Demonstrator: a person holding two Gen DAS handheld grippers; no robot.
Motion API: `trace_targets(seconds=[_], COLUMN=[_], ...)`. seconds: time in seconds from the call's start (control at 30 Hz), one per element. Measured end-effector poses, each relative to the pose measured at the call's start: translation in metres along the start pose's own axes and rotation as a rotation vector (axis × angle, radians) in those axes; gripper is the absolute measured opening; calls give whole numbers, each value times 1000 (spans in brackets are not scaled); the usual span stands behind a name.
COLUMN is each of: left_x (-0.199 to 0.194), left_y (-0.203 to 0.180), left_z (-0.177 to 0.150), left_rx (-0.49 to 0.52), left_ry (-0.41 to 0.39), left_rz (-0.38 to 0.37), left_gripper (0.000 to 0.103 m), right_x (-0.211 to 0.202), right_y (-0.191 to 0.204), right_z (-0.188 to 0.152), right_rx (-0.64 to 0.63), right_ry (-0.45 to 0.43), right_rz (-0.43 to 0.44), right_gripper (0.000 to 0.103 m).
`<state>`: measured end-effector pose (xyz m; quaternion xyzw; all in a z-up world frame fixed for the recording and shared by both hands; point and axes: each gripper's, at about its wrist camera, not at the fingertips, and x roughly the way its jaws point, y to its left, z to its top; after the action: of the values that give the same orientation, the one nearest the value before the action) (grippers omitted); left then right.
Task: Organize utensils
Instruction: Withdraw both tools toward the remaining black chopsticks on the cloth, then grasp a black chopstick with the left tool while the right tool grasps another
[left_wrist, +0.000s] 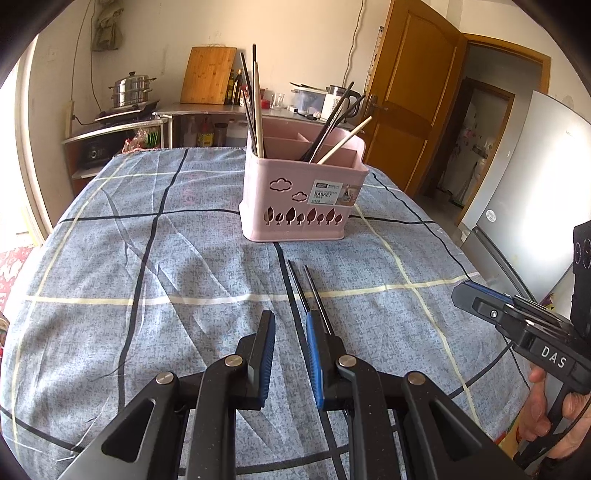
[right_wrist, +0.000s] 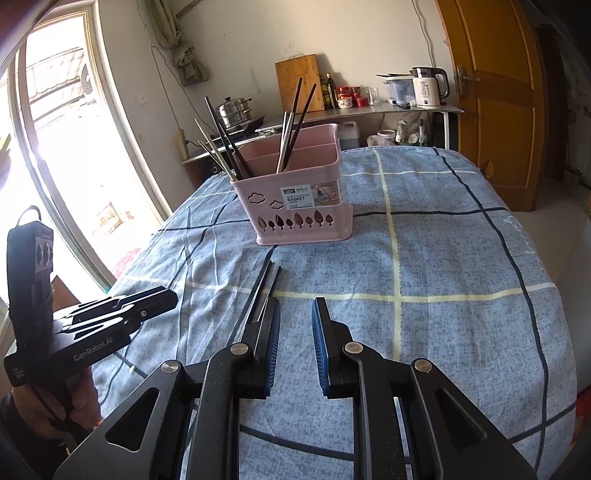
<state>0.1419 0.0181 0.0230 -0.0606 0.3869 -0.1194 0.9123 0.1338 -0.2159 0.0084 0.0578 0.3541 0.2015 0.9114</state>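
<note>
A pink utensil basket (left_wrist: 295, 206) (right_wrist: 303, 218) stands on the table with several chopsticks upright in its compartments. A pair of dark chopsticks (left_wrist: 308, 291) (right_wrist: 258, 291) lies on the cloth in front of it. My left gripper (left_wrist: 290, 323) is open and empty above the cloth; the chopsticks run past its right finger. My right gripper (right_wrist: 296, 308) is open and empty; the chopsticks lie just left of its left finger. Each gripper shows in the other's view, the right one (left_wrist: 476, 299) and the left one (right_wrist: 155, 299).
The table wears a blue checked cloth (left_wrist: 147, 258) (right_wrist: 443, 258). A counter behind holds a cutting board (left_wrist: 208, 75), a steamer pot (left_wrist: 131, 90) and a kettle (right_wrist: 428, 86). A wooden door (left_wrist: 410, 85) and a fridge (left_wrist: 528, 184) stand at the right.
</note>
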Motion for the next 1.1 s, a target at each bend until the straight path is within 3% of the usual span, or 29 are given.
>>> trace_targets(seconds=[0.6, 0.93, 1.0, 1.1], left_x=[88, 101, 98, 89], left_y=[-11, -22, -21, -13], left_z=[11, 4, 2, -2], left_rx=[-7, 53, 67, 58], left_ry=[142, 155, 158, 161], left_rz=[16, 58, 67, 70], left_gripper=[17, 17, 10, 10], right_x=[18, 19, 19, 21], right_y=[-16, -19, -19, -16], right_z=[-4, -3, -3, -2], right_rx=[34, 42, 43, 38], right_ry=[42, 45, 46, 48], right_rz=[-16, -21, -19, -14], right_gripper=[18, 18, 18, 18])
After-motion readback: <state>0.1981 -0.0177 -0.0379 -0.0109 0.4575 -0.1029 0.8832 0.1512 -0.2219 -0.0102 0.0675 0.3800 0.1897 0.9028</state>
